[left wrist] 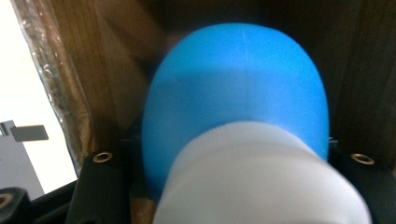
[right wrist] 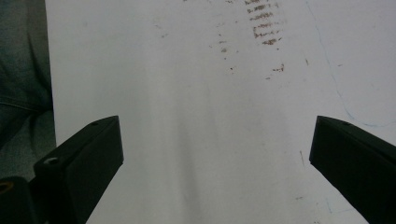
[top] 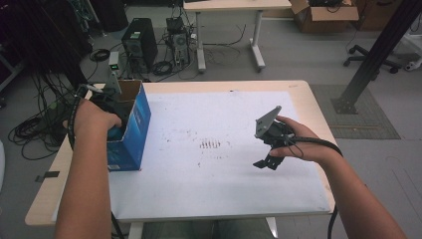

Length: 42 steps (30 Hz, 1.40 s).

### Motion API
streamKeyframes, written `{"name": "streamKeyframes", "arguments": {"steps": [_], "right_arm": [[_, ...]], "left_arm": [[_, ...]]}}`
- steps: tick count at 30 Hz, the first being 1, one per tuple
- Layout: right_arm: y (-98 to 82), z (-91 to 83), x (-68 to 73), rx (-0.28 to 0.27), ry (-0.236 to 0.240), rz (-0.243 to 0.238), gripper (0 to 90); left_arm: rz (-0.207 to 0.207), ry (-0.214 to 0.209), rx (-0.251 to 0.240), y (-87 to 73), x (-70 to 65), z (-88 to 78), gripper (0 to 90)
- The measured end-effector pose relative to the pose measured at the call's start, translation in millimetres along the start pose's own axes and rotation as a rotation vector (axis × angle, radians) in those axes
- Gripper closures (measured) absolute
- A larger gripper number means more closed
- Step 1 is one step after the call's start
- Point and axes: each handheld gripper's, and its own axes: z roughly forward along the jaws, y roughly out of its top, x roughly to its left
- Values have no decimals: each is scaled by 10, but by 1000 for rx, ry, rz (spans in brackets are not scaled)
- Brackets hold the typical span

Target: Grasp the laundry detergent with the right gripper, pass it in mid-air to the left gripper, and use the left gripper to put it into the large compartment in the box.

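From the high view, I have the left gripper (top: 110, 115) reaching into the open top of a blue cardboard box (top: 134, 130) that stands near the left edge of the table (top: 298, 94). A bit of blue shows just under my left hand inside the box, which I take to be the blue and white object (top: 115, 132), though it is small here and I cannot make out its shape. The right gripper (top: 267, 162) hangs over the white sheet (top: 209, 179) that covers most of the tabletop, well apart from the box, with a patch of brown marks (top: 210, 145) on the sheet between the two.

In the left gripper view, the blue and white object (left wrist: 238, 121) sits right up against the camera: a rounded blue dome farther off and a white ribbed part nearer to me. The black jaws flank it low on either side and are closed on it. Brown cardboard walls (left wrist: 93, 70) of the box stand around it, so the object is inside the box.

In the right gripper view, my jaws stand wide apart with nothing between them, only the white sheet (right wrist: 187, 116) beneath. The brown marks (right wrist: 264, 23) lie near the top of the frame, and a fold of grey fabric (right wrist: 21, 70) shows along the left edge past the sheet.
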Motion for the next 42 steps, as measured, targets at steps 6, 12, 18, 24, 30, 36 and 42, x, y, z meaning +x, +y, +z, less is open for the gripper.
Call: {"name": "streamKeyframes", "arguments": {"steps": [6,12,18,24,30,36,42], "right_arm": [[-3,8,11,2,7,-5,30],[-6,11,23,3,16,-12,30],[-29,-2,27,0,14,-5,30],[-46,2,25,-6,11,-1,30],[-51,3,27,-7,12,-2,30],[-62,-1,32,-10,12,-3,30],[-69,-9,42,-17,12,-5,30]], "left_arm": [[10,4,-23,-16,10,-1,380],[-3,1,-31,-19,-14,12,366],[-11,-3,-25,-15,-11,16,367],[-17,-8,-20,-16,-12,15,359],[-25,-15,-12,-28,-6,15,327],[-31,-18,-15,-44,-9,-18,307],[-29,1,-15,-61,-40,-83,283]]}}
